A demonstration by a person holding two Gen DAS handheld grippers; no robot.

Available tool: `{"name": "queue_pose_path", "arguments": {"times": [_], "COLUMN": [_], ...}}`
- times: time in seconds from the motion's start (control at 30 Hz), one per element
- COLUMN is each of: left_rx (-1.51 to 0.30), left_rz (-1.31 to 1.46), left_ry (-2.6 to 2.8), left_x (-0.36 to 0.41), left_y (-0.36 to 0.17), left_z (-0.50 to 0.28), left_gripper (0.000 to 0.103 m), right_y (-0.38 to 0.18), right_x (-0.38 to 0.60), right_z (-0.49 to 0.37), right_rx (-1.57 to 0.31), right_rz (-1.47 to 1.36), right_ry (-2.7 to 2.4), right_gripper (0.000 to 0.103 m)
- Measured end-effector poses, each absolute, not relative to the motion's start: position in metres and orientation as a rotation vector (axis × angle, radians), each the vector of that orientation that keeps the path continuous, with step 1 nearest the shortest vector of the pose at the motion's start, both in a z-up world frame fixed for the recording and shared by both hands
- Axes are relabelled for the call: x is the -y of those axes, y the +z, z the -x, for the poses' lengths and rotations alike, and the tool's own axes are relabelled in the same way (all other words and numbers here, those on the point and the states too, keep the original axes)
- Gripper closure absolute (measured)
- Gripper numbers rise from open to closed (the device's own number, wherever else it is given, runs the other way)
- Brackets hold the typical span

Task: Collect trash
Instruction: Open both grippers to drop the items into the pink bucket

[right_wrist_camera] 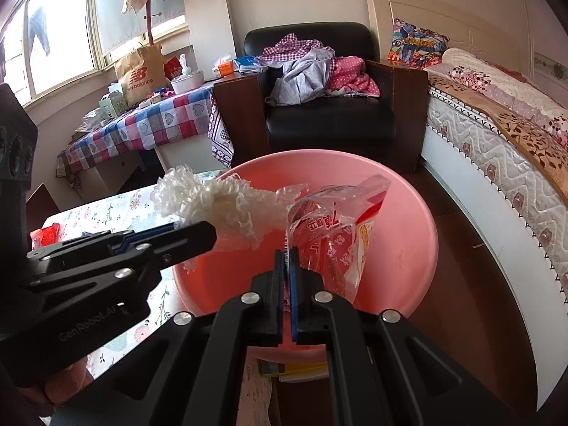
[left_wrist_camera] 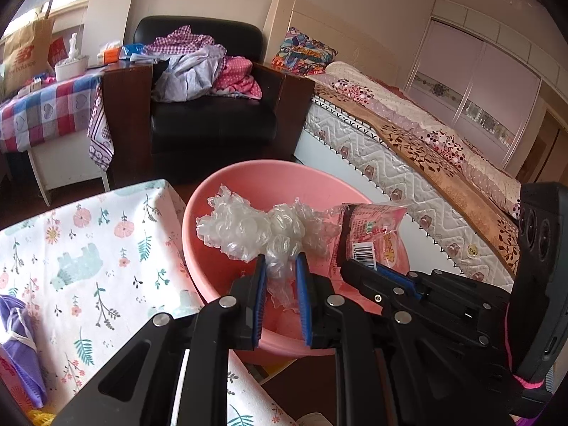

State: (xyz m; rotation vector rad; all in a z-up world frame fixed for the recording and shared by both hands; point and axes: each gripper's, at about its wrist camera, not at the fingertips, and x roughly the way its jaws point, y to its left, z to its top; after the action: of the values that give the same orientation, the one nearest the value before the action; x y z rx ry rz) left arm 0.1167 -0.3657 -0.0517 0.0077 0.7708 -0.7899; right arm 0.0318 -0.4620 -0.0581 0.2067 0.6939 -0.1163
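Observation:
A pink plastic basin (left_wrist_camera: 209,213) (right_wrist_camera: 401,220) stands beside the floral-clothed table (left_wrist_camera: 88,248). My left gripper (left_wrist_camera: 281,261) is shut on a crumpled clear plastic wrap (left_wrist_camera: 248,227) (right_wrist_camera: 209,202), which hangs over the basin's inside. My right gripper (right_wrist_camera: 288,254) is shut on a red and clear snack wrapper (right_wrist_camera: 330,234) (left_wrist_camera: 369,238), also held over the basin. The two grippers sit side by side, right one (left_wrist_camera: 369,266) at the right of the left wrist view, left one (right_wrist_camera: 191,230) at the left of the right wrist view.
A black armchair (left_wrist_camera: 209,120) piled with clothes stands behind the basin. A bed (left_wrist_camera: 408,135) runs along the right. A checked-cloth table (left_wrist_camera: 42,106) with a paper bag is at the left. A purple bag (left_wrist_camera: 17,355) lies on the floral table.

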Motion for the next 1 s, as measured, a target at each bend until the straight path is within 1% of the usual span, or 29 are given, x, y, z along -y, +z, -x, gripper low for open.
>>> {"name": "queue_pose_path", "arguments": {"times": [0.17,0.23,0.3,0.37,0.4,0.43,0.57,0.67,0.9,1.0], "left_rx": [-0.795,-0.8,-0.795,-0.794,-0.792,-0.788,-0.762,-0.742,-0.702,-0.685], "left_rz": [-0.001,0.007,0.014,0.028,0.039,0.043,0.048,0.049,0.038,0.04], "left_ry": [-0.795,-0.788,-0.77,-0.765,-0.767,-0.77,-0.779,-0.779,-0.76,-0.749], "left_x": [0.365,0.363,0.36,0.355,0.352,0.348,0.342,0.34,0.332,0.315], "left_y": [-0.06,-0.06,-0.059,-0.058,-0.056,-0.054,-0.044,-0.036,-0.016,-0.007], "left_z": [-0.119,-0.119,-0.121,-0.121,-0.121,-0.121,-0.114,-0.108,-0.089,-0.076], "left_gripper": [0.087,0.08,0.071,0.066,0.066,0.066,0.065,0.062,0.062,0.062], "right_y": [-0.061,-0.062,-0.062,-0.061,-0.06,-0.059,-0.054,-0.051,-0.036,-0.029], "right_x": [0.462,0.464,0.466,0.468,0.469,0.468,0.464,0.46,0.444,0.438], "right_z": [-0.035,-0.038,-0.038,-0.038,-0.037,-0.036,-0.031,-0.027,-0.011,-0.001], "right_rx": [-0.706,-0.714,-0.711,-0.713,-0.709,-0.703,-0.688,-0.679,-0.626,-0.628], "right_rz": [-0.218,-0.229,-0.238,-0.245,-0.245,-0.241,-0.215,-0.192,-0.107,-0.137], "right_ry": [-0.105,-0.107,-0.113,-0.117,-0.121,-0.123,-0.132,-0.147,-0.158,-0.142], "right_gripper": [0.099,0.091,0.087,0.082,0.078,0.076,0.075,0.075,0.075,0.075]}}
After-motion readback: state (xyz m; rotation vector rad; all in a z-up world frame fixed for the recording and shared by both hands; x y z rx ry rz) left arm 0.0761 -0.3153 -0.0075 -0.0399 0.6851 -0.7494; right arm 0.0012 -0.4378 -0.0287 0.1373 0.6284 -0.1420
